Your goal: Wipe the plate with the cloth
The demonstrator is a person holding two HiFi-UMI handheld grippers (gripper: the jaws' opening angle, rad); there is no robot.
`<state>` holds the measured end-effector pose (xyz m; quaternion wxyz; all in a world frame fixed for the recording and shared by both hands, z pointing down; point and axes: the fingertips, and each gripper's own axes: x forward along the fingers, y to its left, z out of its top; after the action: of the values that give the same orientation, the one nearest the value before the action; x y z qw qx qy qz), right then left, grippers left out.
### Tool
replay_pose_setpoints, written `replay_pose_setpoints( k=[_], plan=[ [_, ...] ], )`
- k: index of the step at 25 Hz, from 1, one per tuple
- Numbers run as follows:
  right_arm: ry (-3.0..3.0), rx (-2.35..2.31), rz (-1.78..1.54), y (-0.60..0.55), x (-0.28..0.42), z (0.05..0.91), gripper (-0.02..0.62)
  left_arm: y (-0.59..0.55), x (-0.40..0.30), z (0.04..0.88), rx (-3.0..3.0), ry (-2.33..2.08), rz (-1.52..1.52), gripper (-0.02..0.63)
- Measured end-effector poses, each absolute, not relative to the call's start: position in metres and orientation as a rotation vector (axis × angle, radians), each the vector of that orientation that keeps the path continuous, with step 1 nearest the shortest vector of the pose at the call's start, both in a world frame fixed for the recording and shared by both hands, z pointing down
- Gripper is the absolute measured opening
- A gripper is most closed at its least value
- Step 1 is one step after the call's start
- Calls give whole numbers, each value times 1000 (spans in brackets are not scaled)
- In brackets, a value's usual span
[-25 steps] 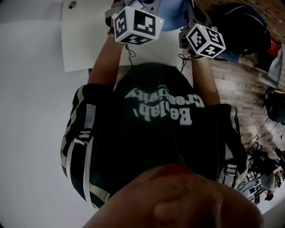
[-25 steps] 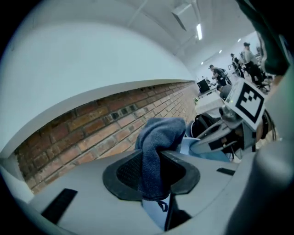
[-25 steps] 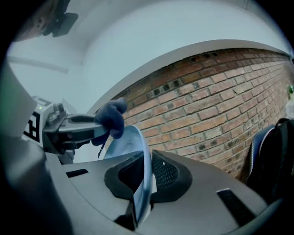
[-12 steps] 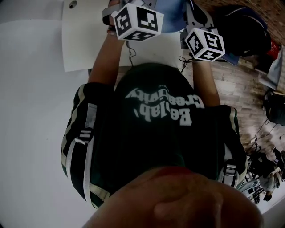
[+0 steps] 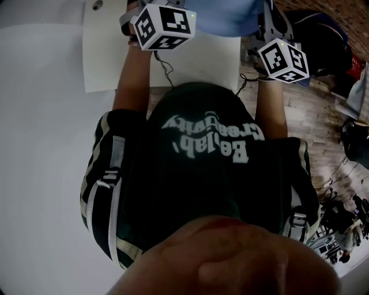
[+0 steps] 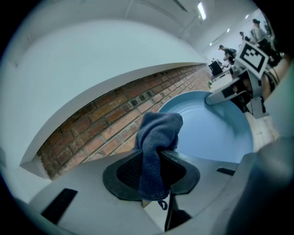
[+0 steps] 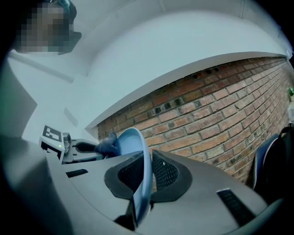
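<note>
Where plate (image 7: 133, 144) stands, brickwork (image 7: 220, 105) looms (behind).

Right claw (image 7: 145, 170) clamps blue plate (image 7: 131, 140) edge-on; cloth (image 7: 106, 145) against plate; brick wall (image 7: 220, 110) behind.

Soft blue terry cloth (image 6: 156, 137), smooth glossy plate (image 6: 216, 133), rough brick wall (image 7: 220, 114)

The white counter (image 5: 104, 63) carries 1 small dark round mark (image 5: 96, 5) near its far left corner; wood-plank floor (image 5: 305, 109) lies to its right.
</note>
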<state>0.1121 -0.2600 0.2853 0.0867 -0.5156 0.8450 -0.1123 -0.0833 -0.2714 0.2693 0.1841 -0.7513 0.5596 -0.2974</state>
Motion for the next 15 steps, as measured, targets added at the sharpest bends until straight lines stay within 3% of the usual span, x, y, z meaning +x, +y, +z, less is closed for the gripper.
replay_pose_setpoints(
  k=[15],
  plan=[
    [2317, -1534, -347, -271, 143, 235, 15, -258, -95, 287, -2162, 1571, -864, 98]
  ],
)
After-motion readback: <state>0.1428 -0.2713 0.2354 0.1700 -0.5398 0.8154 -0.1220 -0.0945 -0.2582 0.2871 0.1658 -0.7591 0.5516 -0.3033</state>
